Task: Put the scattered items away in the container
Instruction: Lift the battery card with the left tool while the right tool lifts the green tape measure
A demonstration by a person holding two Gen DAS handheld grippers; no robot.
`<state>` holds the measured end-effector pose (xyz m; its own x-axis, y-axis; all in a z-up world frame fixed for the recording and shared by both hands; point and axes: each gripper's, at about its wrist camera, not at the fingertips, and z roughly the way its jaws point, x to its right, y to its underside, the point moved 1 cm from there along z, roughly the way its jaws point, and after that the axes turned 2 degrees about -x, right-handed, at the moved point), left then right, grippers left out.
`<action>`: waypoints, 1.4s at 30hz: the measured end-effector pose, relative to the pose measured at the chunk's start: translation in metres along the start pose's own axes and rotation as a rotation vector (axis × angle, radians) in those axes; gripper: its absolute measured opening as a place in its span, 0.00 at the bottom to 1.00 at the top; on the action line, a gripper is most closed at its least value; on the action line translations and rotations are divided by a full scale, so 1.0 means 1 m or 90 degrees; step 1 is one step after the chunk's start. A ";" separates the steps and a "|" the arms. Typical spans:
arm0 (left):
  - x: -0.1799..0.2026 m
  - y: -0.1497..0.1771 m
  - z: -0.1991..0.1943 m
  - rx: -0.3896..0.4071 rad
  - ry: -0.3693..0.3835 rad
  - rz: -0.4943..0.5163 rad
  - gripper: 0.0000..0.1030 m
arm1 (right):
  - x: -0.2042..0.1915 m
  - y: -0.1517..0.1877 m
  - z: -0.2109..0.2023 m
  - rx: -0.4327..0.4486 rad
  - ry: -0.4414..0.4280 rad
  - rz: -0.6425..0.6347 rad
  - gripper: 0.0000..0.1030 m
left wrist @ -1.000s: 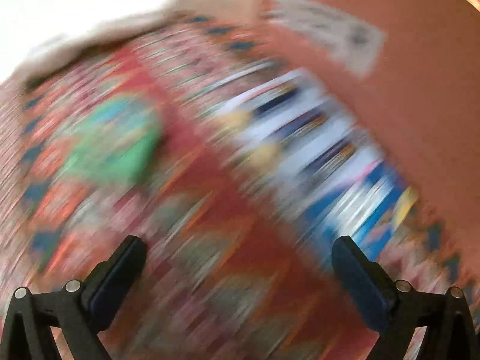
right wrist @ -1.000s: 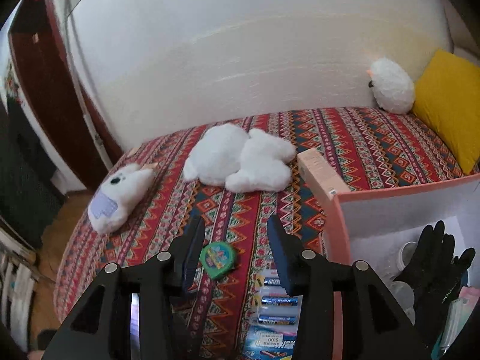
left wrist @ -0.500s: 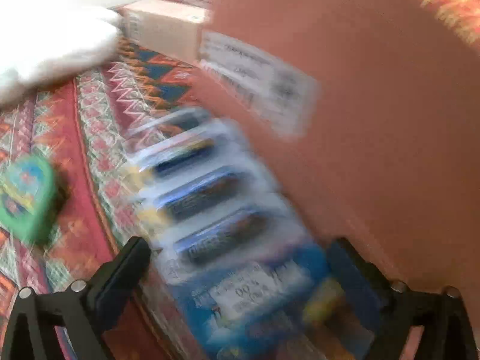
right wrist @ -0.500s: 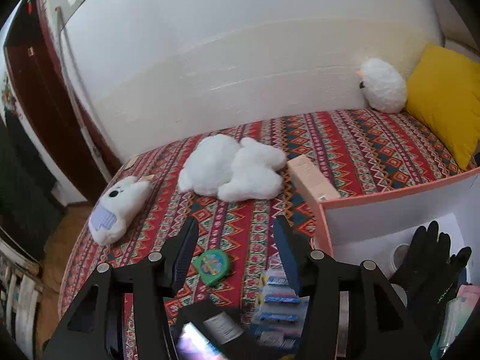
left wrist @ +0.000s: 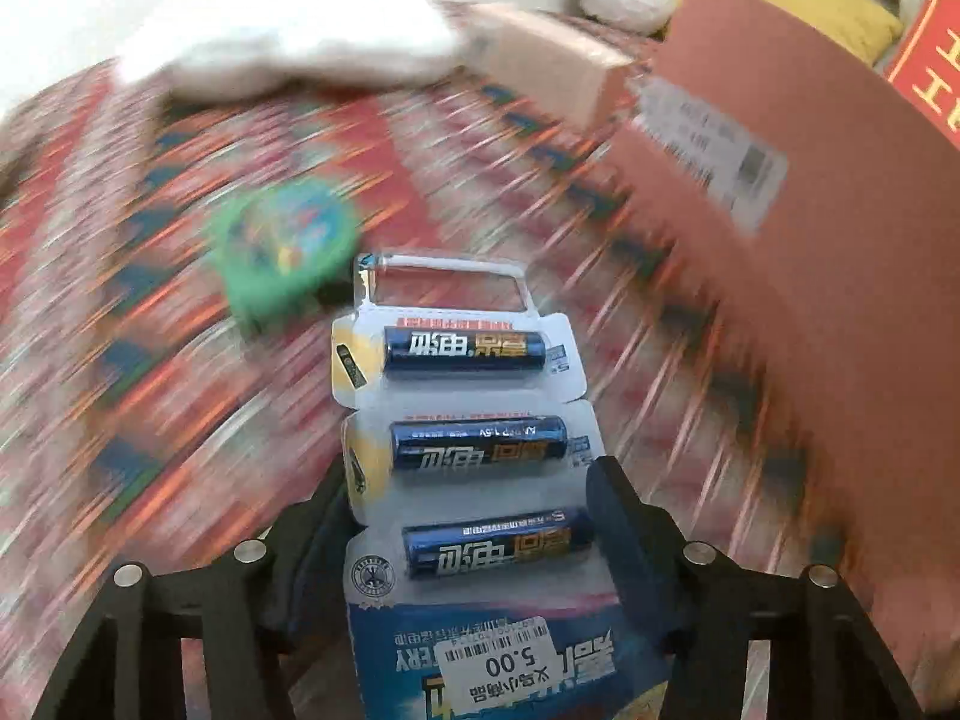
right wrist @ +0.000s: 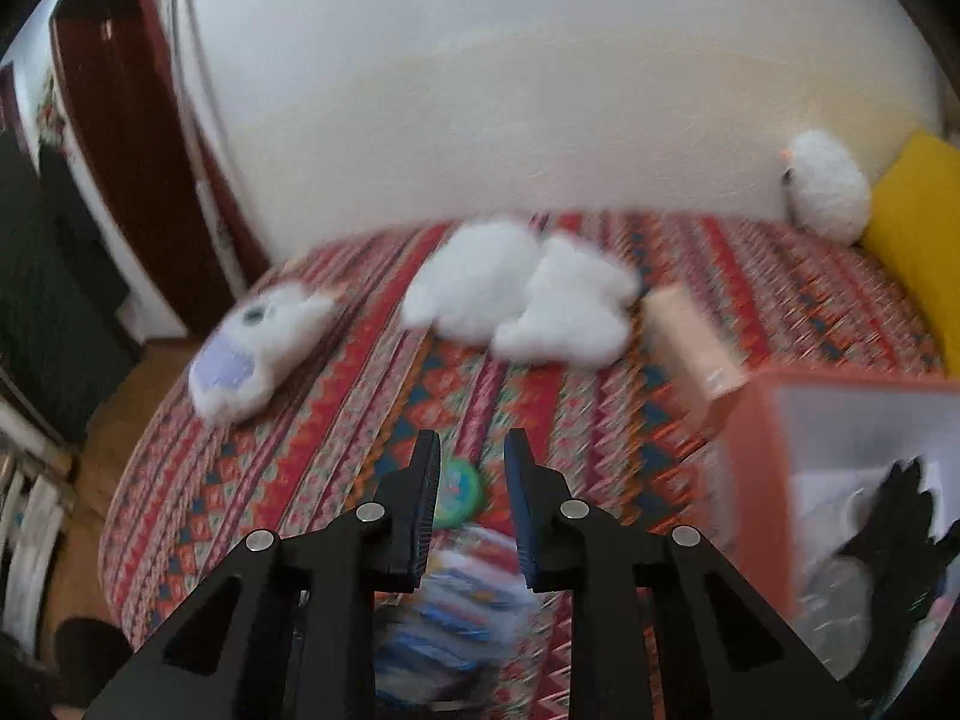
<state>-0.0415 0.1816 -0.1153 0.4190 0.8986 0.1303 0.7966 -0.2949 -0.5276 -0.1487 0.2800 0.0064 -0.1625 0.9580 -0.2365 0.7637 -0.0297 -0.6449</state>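
Left wrist view, left to right: a green tin (left wrist: pixel 282 252) lies on the patterned bedspread (left wrist: pixel 120 330), blurred by motion. Just right of it, the battery card (left wrist: pixel 474 468) sits sharp in frame, three blue cells across its face and a price sticker at its near end. The left gripper (left wrist: pixel 474 510) has its fingers clamped on the card's two long edges, one finger on each side. Whether the card is clear of the bedspread cannot be determined. To the right stands the pink box (left wrist: pixel 840 300), its outer wall bearing a white label; the card is outside it, near that wall. A white plush (left wrist: pixel 288 42) lies beyond.

Right wrist view, left to right: a small plush (right wrist: pixel 258 354) with a lilac patch lies near the bed edge. A larger white plush lies mid-bed. The right gripper (right wrist: pixel 471 468) hangs above the bedspread, fingers parted with a narrow gap and nothing between them. The tin shows through that gap; the card appears below as a blur. At right, the box interior holds a black glove (right wrist: pixel 894 522). A yellow cushion (right wrist: pixel 918 240) rests at the far right.
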 end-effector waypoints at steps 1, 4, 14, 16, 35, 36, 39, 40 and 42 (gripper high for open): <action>-0.010 0.010 -0.008 0.000 0.000 -0.006 0.63 | -0.003 0.006 0.010 -0.019 -0.006 0.000 0.32; -0.067 0.038 -0.028 -0.008 -0.031 -0.028 0.64 | -0.010 0.030 0.056 -0.098 0.004 0.003 0.79; -0.084 0.051 -0.030 0.015 -0.005 0.007 1.00 | -0.049 0.045 0.153 -0.134 0.035 -0.033 0.84; -0.073 0.050 -0.023 0.020 -0.031 0.029 1.00 | -0.059 0.042 0.169 -0.123 0.076 -0.079 0.82; -0.100 0.035 -0.094 0.141 0.066 -0.089 0.71 | -0.070 0.040 0.027 0.016 0.047 -0.055 0.60; -0.099 0.035 -0.101 0.150 0.071 -0.089 0.71 | -0.070 0.042 0.015 0.027 0.045 -0.052 0.60; -0.095 0.033 -0.119 0.178 0.083 -0.086 0.71 | -0.072 0.048 -0.013 0.056 0.044 -0.055 0.60; -0.093 0.032 -0.125 0.188 0.086 -0.085 0.71 | -0.073 0.051 -0.022 0.064 0.045 -0.061 0.60; -0.091 0.032 -0.140 0.204 0.091 -0.084 0.71 | -0.075 0.056 -0.043 0.081 0.052 -0.078 0.60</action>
<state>0.0069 0.0453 -0.0266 0.3967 0.8607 0.3191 0.6802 -0.0423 -0.7318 -0.0670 0.2188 0.0188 -0.1945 0.9764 -0.0938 0.6550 0.0581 -0.7534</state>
